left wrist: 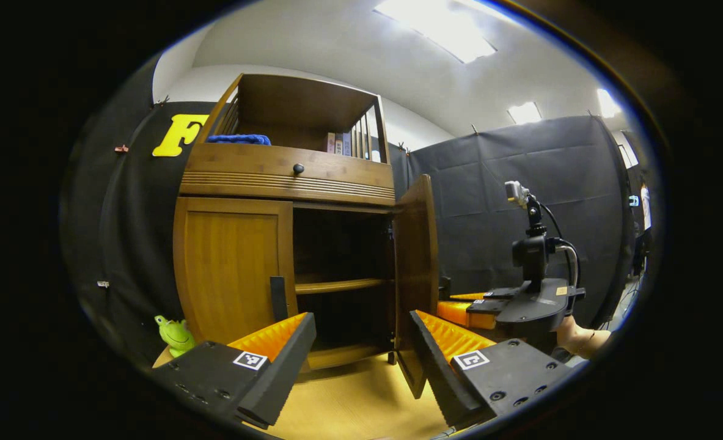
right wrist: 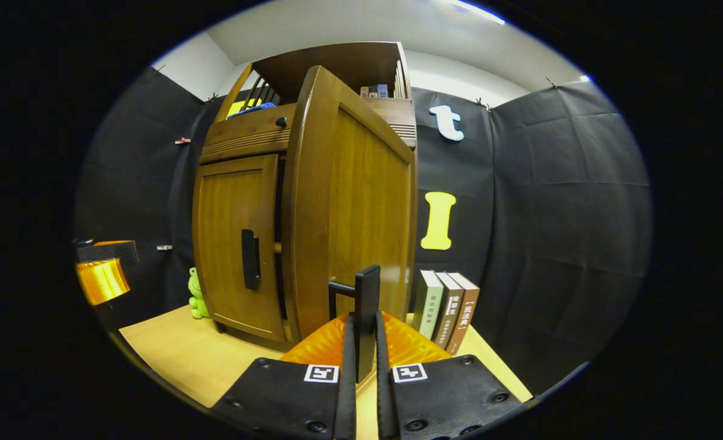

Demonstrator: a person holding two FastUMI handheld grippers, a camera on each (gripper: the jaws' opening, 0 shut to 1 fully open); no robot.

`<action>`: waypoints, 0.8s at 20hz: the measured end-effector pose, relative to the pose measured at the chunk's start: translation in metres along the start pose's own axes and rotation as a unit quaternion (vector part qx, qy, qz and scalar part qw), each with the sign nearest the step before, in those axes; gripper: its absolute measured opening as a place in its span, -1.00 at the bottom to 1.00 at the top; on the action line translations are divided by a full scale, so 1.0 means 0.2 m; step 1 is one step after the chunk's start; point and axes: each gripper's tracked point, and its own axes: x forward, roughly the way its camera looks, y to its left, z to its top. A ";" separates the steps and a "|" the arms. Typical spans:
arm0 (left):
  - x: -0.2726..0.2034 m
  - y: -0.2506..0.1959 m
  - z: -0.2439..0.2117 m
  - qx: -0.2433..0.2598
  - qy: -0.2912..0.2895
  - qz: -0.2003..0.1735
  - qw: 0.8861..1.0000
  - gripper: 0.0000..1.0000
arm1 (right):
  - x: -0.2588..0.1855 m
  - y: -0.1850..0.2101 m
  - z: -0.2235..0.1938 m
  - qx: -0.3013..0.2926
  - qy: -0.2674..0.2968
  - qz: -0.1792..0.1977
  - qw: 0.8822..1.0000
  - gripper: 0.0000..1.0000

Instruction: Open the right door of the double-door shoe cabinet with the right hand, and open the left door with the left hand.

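Note:
The wooden shoe cabinet [left wrist: 288, 177] stands on the table. Its left door [left wrist: 230, 269] is closed, with a dark upright handle [left wrist: 277, 298] at its inner edge. My left gripper [left wrist: 361, 321] is open, and one fingertip [left wrist: 303, 324] lies just right of that handle without touching it. The right door [left wrist: 416, 256] has swung out, showing shelves [left wrist: 337, 285] inside. In the right gripper view the right door [right wrist: 361, 201] faces me and my right gripper [right wrist: 364, 324] is shut on its dark handle [right wrist: 367, 287]. The right gripper [left wrist: 453, 304] and the hand holding it sit behind the open door.
A green frog toy [left wrist: 175, 335] sits left of the cabinet. Three books [right wrist: 447, 311] stand on the table right of it. A drawer with a round knob [left wrist: 298, 168] runs above the doors. The light wooden table [left wrist: 349, 397] extends in front.

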 end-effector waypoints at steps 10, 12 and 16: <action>0.07 -0.08 -0.04 0.007 0.007 -0.008 1.000 0.87 | -0.08 -0.24 0.00 -0.001 0.003 -0.035 0.999 -0.67; 0.09 -0.07 -0.04 0.005 0.006 -0.002 1.000 0.87 | -0.10 -0.30 0.01 0.003 0.004 -0.046 0.999 -0.72; 0.13 -0.04 -0.04 -0.005 0.002 0.008 1.000 0.87 | -0.16 -0.41 0.03 -0.005 -0.004 -0.071 0.997 -0.76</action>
